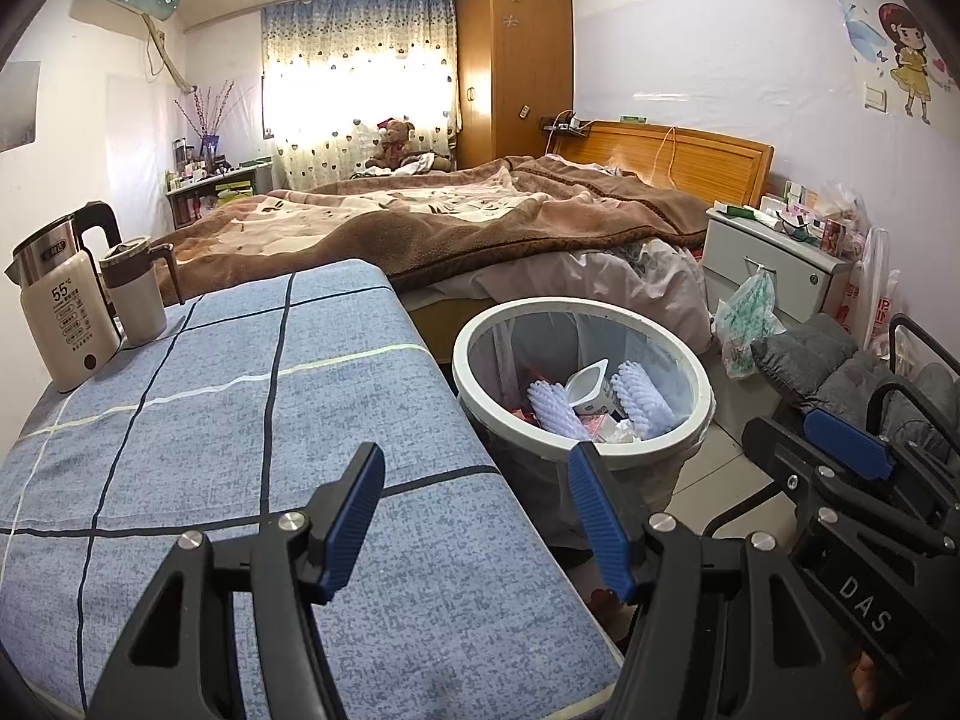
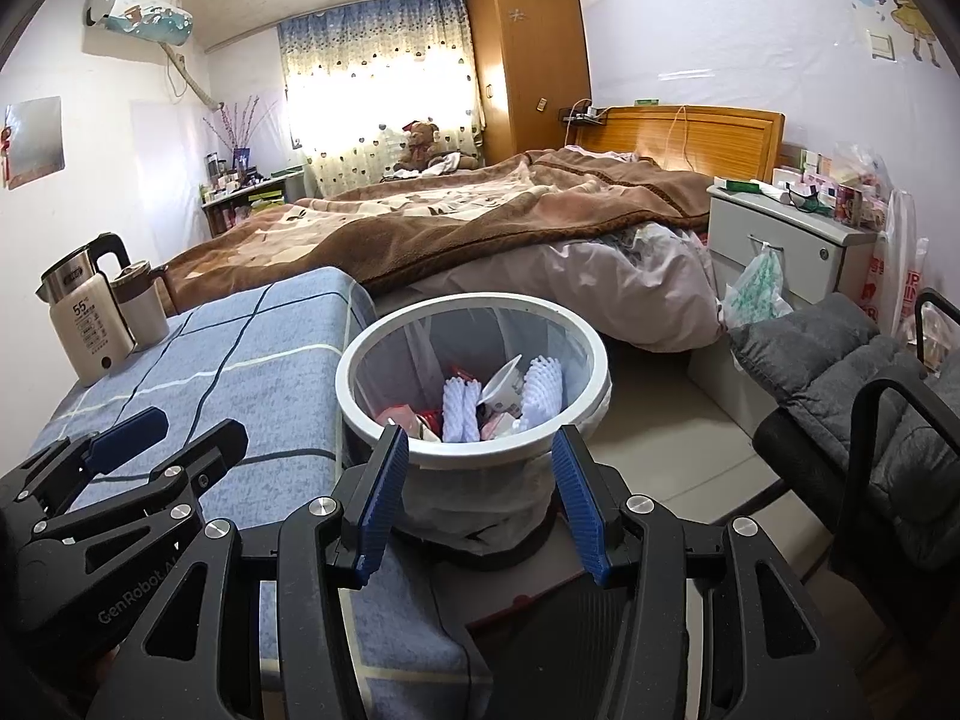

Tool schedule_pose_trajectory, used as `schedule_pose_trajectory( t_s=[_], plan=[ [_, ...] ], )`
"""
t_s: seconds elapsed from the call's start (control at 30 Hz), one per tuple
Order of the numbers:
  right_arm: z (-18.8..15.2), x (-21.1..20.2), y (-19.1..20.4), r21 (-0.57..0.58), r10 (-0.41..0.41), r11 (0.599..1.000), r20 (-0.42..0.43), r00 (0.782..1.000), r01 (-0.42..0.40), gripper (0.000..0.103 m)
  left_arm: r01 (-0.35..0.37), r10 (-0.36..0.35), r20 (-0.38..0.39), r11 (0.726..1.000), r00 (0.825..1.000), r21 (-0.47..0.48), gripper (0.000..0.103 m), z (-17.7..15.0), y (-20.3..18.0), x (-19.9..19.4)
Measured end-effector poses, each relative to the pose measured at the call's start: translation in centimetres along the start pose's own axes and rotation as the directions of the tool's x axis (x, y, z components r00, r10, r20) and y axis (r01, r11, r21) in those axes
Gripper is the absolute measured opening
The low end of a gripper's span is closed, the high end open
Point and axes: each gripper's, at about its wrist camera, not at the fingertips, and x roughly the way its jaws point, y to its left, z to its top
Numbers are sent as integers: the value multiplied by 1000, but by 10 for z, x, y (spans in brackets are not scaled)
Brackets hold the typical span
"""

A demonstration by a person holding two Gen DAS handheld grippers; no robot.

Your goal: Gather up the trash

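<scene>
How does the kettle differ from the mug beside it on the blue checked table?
The kettle is taller and broader than the mug. The kettle has a steel top and a cream body printed with a temperature number; the mug is plain cream with a brown band. The kettle's handle arches over its top, while the mug's handle juts out sideways. Both stand upright, side by side, on the table.

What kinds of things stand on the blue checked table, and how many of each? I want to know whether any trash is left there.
Electric kettle: 1
Lidded mug: 1
Trash items: 0
Total: 2
</scene>
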Motion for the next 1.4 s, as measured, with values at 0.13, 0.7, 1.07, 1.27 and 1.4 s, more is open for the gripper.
schedule_pose_trajectory(
  t_s=[0.13, 0.7, 1.07, 1.27, 1.4],
  plan=[
    [1, 0, 1, -2, 4, 1000, 1, 1000, -4, 51, -2, 2, 1, 1000, 1000, 1, 66, 0, 0, 0],
    [3, 1, 2, -6, 11, 1000, 1, 1000, -11, 51, 0, 0, -1, 1000, 1000, -1, 66, 0, 1, 0],
    [3, 0, 1, -8, 14, 1000, 1, 1000, -14, 51, -1, 1, -2, 1000, 1000, -2, 66, 0, 2, 0],
    [3, 0, 1, -7, 13, 1000, 2, 1000, -13, 51, -3, 3, -3, 1000, 1000, -8, 66, -1, 3, -2],
    [4, -1, 2, -8, 13, 1000, 3, 1000, -13, 51, -1, 1, -3, 1000, 1000, -4, 66, -1, 3, -2]
  ],
)
